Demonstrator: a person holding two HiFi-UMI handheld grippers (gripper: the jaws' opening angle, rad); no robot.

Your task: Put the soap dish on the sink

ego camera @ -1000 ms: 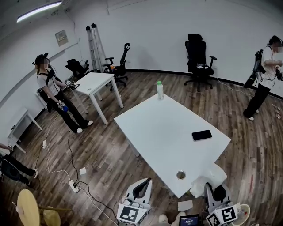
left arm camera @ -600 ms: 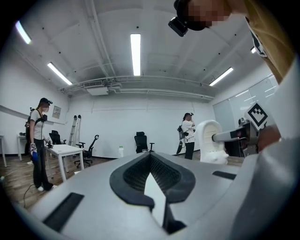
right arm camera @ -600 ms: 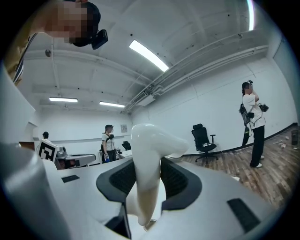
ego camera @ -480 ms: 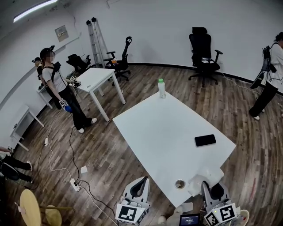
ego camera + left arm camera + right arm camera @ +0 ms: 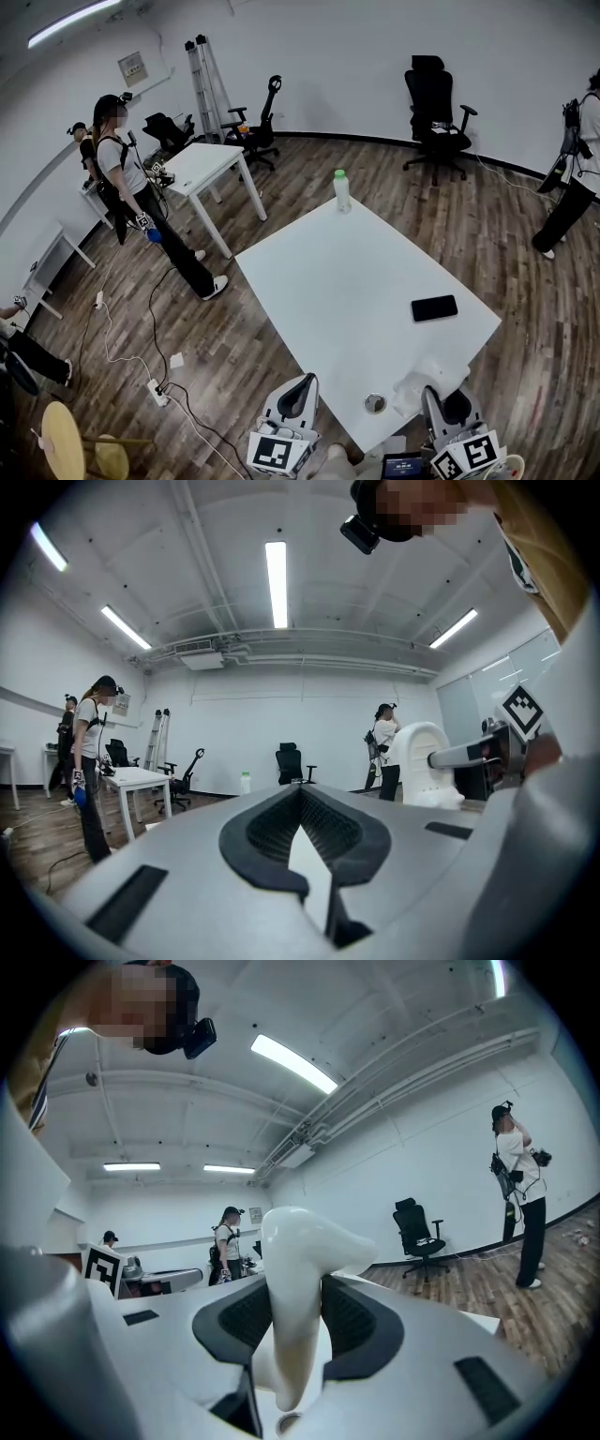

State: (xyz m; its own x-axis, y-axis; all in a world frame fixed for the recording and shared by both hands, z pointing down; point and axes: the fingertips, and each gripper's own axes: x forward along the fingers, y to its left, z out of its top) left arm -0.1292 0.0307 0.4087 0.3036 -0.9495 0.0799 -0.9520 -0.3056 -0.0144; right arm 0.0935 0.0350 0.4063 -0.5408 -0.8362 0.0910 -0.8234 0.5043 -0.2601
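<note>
A white, curved soap dish [image 5: 424, 377] is held over the near corner of the white table [image 5: 347, 281], with my right gripper [image 5: 437, 394] shut on it. In the right gripper view the soap dish [image 5: 298, 1279] stands upright between the black pads [image 5: 361, 1321]. My left gripper [image 5: 301, 382] hovers off the table's near left edge. Its pads meet at the tips in the left gripper view [image 5: 301, 801], with nothing between them. That view also shows the soap dish [image 5: 420, 761] off to the right. No sink shows in any view.
On the table lie a small round metal object [image 5: 374, 403] near the dish, a black phone [image 5: 433, 307] and a bottle [image 5: 342, 190] at the far corner. A person [image 5: 141, 211] walks at the left by a small white table [image 5: 202, 167]. Cables [image 5: 155, 375] trail on the floor.
Both grippers and the head view have shifted across the room along the table's near corner. The person at the left has stepped closer to the table.
</note>
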